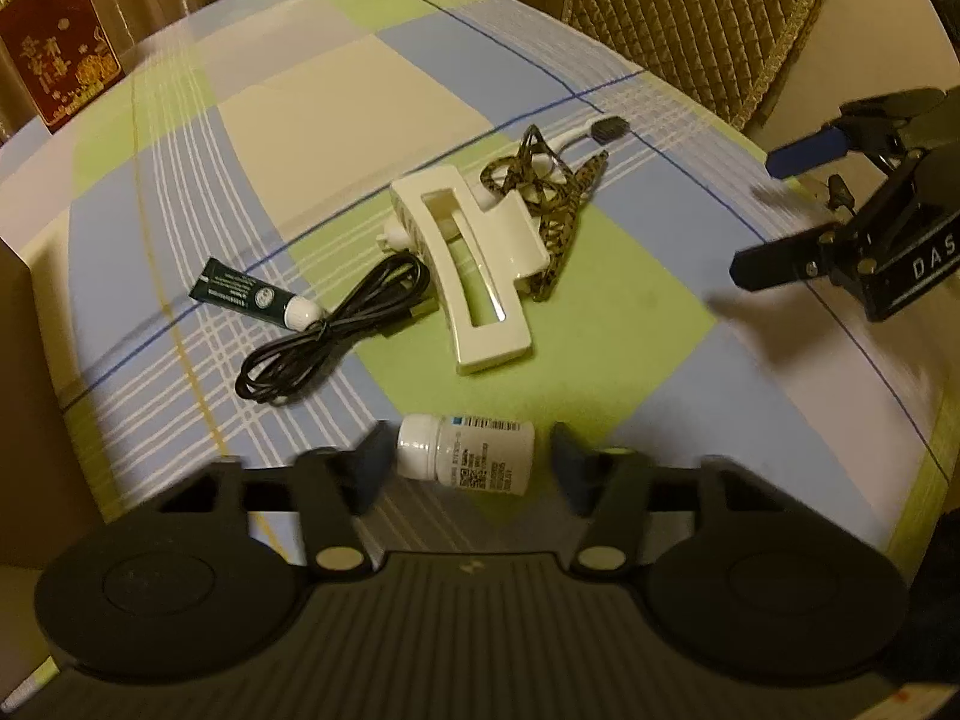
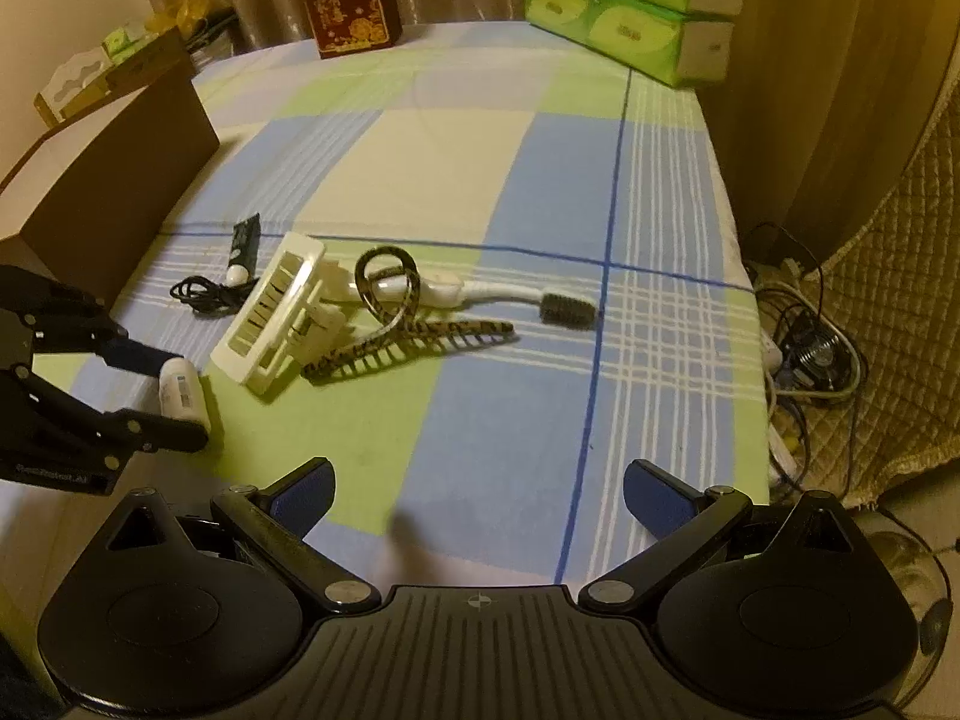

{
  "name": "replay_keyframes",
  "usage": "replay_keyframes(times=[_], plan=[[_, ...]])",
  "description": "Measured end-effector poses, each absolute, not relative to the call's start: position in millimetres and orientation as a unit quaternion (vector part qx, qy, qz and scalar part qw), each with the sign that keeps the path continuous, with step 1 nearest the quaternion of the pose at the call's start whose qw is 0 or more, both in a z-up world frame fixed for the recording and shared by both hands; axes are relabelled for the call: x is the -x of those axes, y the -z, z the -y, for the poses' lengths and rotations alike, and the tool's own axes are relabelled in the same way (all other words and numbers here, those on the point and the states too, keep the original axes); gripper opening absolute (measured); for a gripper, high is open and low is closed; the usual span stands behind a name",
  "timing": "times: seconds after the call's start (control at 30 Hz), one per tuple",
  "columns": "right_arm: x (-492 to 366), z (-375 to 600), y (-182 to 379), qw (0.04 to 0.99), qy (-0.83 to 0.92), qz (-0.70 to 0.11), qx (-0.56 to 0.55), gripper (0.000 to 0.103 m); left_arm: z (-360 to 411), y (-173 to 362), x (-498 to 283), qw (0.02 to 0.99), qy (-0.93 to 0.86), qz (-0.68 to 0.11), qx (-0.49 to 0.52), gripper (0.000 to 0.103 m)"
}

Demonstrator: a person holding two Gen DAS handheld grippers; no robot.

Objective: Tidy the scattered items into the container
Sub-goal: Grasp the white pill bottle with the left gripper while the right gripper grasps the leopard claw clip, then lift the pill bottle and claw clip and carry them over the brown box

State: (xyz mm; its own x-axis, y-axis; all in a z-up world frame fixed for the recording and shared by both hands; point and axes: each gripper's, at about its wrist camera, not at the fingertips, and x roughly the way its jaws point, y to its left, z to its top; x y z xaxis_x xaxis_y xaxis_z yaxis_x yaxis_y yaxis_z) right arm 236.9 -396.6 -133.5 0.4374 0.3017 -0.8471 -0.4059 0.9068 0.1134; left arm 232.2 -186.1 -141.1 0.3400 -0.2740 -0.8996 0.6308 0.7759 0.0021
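Note:
A white pill bottle (image 1: 465, 453) lies on its side between the fingers of my left gripper (image 1: 468, 462), which is open around it; it also shows in the right wrist view (image 2: 180, 387). Beyond lie a white hair claw clip (image 1: 474, 276), a leopard-print clip (image 1: 555, 204), a white toothbrush (image 2: 510, 295), a coiled black cable (image 1: 336, 324) and a dark green tube (image 1: 252, 294). My right gripper (image 2: 477, 495) is open and empty above the checked cloth, right of the items. A brown cardboard box (image 2: 108, 180) stands at the left.
Green tissue packs (image 2: 630, 6) and a dark red box (image 2: 348, 0) stand at the table's far edge. A quilted chair (image 1: 690, 18) is beside the table. Cables and a power strip (image 2: 792, 348) lie on the floor at the right.

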Motion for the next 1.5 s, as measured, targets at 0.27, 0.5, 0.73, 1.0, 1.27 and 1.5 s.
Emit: replay_keyframes(times=[0.27,0.5,0.73,1.0,1.27,1.5], plan=[[-254,377,131,0.851,-0.238,-0.463,0.066,0.094,163,138,-234,0.815,0.238,-0.498,-0.175,0.042],[-275,354,134,0.854,-0.264,-0.442,0.072,0.065,144,130,-236,0.826,0.204,-0.504,-0.148,0.042],[-290,338,149,0.848,-0.274,-0.443,0.094,0.044,143,129,-235,0.829,0.193,-0.506,-0.140,0.042],[-290,335,160,0.838,-0.295,-0.446,0.111,0.023,142,129,-238,0.831,0.189,-0.506,-0.136,0.042],[-274,346,154,0.837,-0.285,-0.455,0.108,0.022,142,124,-234,0.834,0.189,-0.500,-0.134,0.042],[-256,360,135,0.840,-0.278,-0.457,0.090,0.022,142,112,-226,0.842,0.194,-0.486,-0.131,0.042]])
